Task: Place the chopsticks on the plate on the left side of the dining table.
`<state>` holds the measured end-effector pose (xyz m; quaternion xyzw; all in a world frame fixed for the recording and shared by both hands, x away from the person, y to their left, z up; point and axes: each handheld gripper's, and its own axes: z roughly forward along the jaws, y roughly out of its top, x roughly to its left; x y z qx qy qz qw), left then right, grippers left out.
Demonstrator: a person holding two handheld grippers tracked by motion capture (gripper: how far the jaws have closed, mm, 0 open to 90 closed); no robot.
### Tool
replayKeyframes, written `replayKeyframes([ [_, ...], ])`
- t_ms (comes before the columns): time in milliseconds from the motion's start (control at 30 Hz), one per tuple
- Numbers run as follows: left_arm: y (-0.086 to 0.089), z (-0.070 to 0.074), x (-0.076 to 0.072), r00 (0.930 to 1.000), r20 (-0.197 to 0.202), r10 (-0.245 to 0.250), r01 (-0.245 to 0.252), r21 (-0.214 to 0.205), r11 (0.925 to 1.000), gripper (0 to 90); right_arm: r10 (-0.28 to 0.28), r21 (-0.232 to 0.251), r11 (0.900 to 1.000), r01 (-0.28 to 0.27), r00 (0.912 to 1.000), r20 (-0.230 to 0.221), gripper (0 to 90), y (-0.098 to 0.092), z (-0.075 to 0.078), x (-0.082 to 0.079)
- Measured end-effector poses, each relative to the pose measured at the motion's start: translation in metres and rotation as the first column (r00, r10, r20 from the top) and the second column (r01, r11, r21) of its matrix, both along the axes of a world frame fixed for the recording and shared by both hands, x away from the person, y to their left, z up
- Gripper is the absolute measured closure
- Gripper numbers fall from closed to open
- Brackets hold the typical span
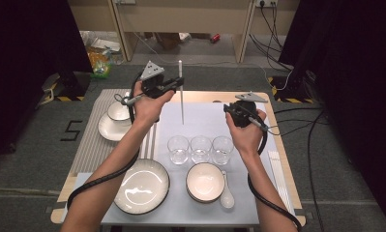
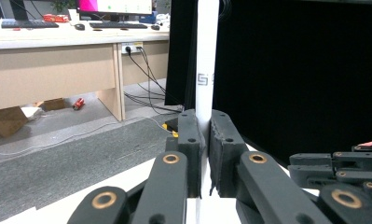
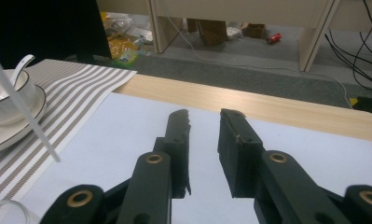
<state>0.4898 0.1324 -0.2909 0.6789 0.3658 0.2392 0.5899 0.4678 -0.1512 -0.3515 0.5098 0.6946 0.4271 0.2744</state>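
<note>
Upper middle of the high view: left gripper (image 1: 173, 86) clamped on a white chopstick (image 1: 181, 96), held upright over the far edge of the pale mat (image 1: 200, 116), above the three glasses (image 1: 200, 149). Right of that, near the mat's far right corner: right gripper (image 1: 236, 110), jaws parted with nothing between them. In the right gripper view, chopstick (image 3: 23, 102) slanting at the left edge beside a bowl (image 3: 6, 98).

In the left gripper view the white stick (image 2: 207, 56) runs out past the top edge, and its lower length is hidden between the jaws. In the right gripper view a glass (image 3: 6, 212) is cut off by the bottom-left corner, and the small bowl (image 3: 6, 100) by the left edge.
</note>
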Motion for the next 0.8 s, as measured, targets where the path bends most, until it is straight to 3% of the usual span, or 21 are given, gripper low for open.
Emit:
replayKeyframes([
  [433,0.024,0.004,-0.017,0.9983,0.045,0.037,-0.038,0.031,0.9988,83.6,-0.046,-0.004,0.9989,0.046,0.9989,-0.013,72.8,-0.023,-0.01,-0.008],
  [800,0.046,0.005,-0.034,0.9963,0.051,0.069,-0.071,0.045,0.9965,83.7,-0.085,0.003,0.9964,0.085,0.9959,-0.029,72.4,-0.04,-0.02,-0.016],
])
